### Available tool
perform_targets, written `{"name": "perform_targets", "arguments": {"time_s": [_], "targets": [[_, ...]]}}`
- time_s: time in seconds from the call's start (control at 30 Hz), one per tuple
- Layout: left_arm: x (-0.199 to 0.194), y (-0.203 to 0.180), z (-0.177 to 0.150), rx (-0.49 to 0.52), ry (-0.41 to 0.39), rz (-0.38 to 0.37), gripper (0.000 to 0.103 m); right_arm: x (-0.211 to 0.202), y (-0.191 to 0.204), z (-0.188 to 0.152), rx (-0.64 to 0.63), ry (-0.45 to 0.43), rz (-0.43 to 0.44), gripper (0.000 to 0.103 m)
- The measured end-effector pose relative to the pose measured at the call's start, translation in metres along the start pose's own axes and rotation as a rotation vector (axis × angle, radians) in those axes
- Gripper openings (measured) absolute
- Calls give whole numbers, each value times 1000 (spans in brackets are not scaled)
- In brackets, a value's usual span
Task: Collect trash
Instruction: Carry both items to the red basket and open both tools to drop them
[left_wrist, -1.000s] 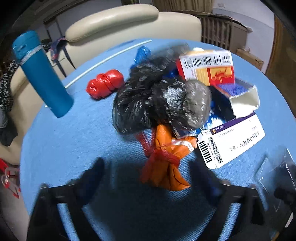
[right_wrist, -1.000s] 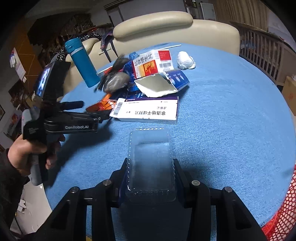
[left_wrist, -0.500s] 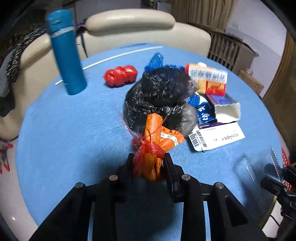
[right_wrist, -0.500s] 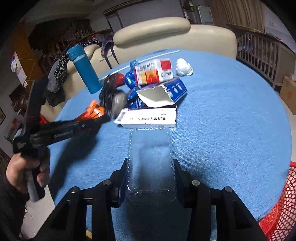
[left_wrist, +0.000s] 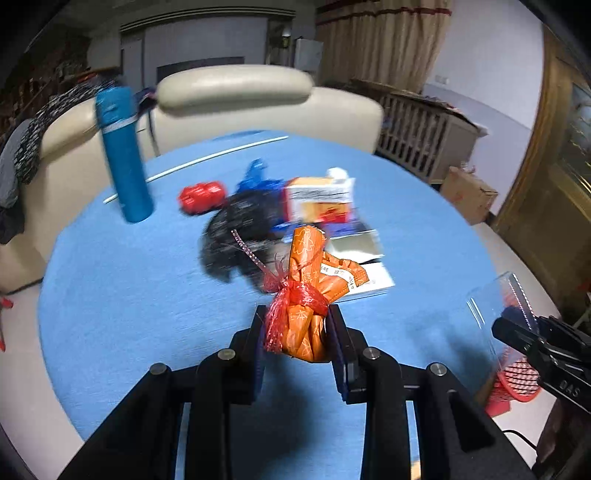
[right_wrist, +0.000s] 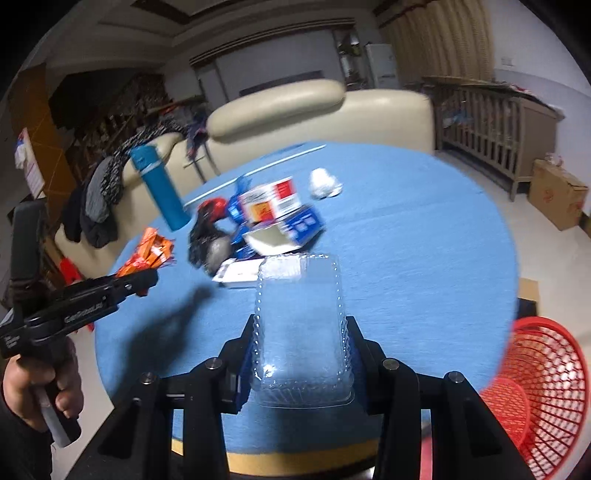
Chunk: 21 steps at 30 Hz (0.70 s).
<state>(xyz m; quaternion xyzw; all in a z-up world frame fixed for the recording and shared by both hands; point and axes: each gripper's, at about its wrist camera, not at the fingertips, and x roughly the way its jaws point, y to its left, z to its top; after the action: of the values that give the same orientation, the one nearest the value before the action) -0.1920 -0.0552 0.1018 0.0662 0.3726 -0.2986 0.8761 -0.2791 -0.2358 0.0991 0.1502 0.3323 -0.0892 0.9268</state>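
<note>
My left gripper (left_wrist: 297, 332) is shut on an orange wrapper bundle (left_wrist: 306, 295) tied with red mesh, lifted above the blue round table (left_wrist: 129, 295). The right wrist view shows that bundle (right_wrist: 149, 251) at the left, held by the left gripper (right_wrist: 146, 277). My right gripper (right_wrist: 301, 354) is shut on a clear plastic clamshell tray (right_wrist: 299, 328), also raised over the table. More trash lies on the table: a black plastic bag (left_wrist: 236, 229), a red wad (left_wrist: 201, 195), blue wrappers, an orange-and-white medicine box (left_wrist: 319, 201), a white flat box (right_wrist: 236, 273) and a white crumpled tissue (right_wrist: 325, 182).
A red mesh basket (right_wrist: 539, 391) stands on the floor beside the table at the lower right. A blue flask (left_wrist: 123, 155) stands upright on the table at the far left. A cream sofa (left_wrist: 236, 92) is behind the table; a cardboard box (left_wrist: 467, 194) sits on the floor.
My left gripper shut on the orange bundle and lifted it off the table, away from the pile. My right gripper rose with the clear tray, and the red basket came into view.
</note>
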Motion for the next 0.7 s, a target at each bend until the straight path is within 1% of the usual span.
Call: {"name": "perform_targets", "arguments": {"time_s": [0.1, 0.17, 0.33, 0.53, 0.7], "targets": [[-3, -28, 4, 42, -9, -38, 32, -20, -29, -3, 50, -31, -56, 46], [-3, -45, 5, 67, -8, -68, 32, -33, -55, -9, 99, -48, -104, 46], [0, -97, 9, 143, -1, -141, 32, -53, -114, -21, 200, -66, -221, 46], [4, -160, 8, 253, 9, -212, 32, -64, -173, -36, 285, -55, -325, 46], [13, -210, 5, 333, 36, -273, 32, -64, -210, -54, 339, -20, -364, 47]]}}
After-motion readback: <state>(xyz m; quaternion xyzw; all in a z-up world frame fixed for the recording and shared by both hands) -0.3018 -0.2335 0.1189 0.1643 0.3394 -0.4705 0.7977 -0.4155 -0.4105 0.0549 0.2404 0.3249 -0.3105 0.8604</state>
